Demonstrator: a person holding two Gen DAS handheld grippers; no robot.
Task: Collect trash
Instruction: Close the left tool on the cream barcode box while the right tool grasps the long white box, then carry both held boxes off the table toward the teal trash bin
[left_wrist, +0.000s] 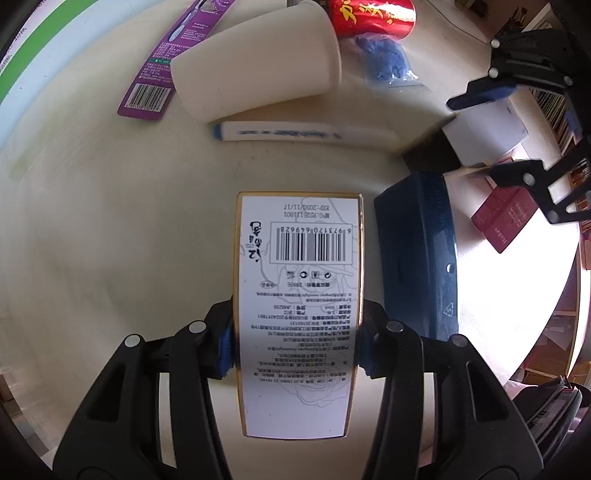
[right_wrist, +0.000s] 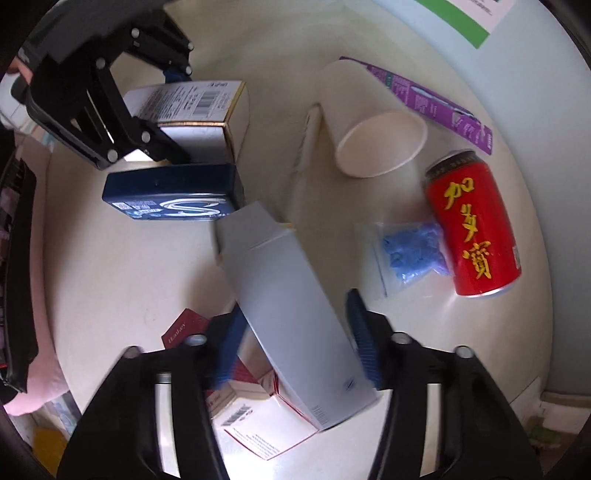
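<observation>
My left gripper is shut on a white gold-edged box with a barcode, held over the round cream table. In the right wrist view the same box sits in the left gripper at the upper left. My right gripper is open, its fingers on either side of a grey-white carton; no firm grip shows. In the left wrist view the right gripper is at the right over that carton.
On the table lie a dark blue box, a tipped paper cup, a red can, a bag of blue gloves, purple packaging, a white tube and a red-white box.
</observation>
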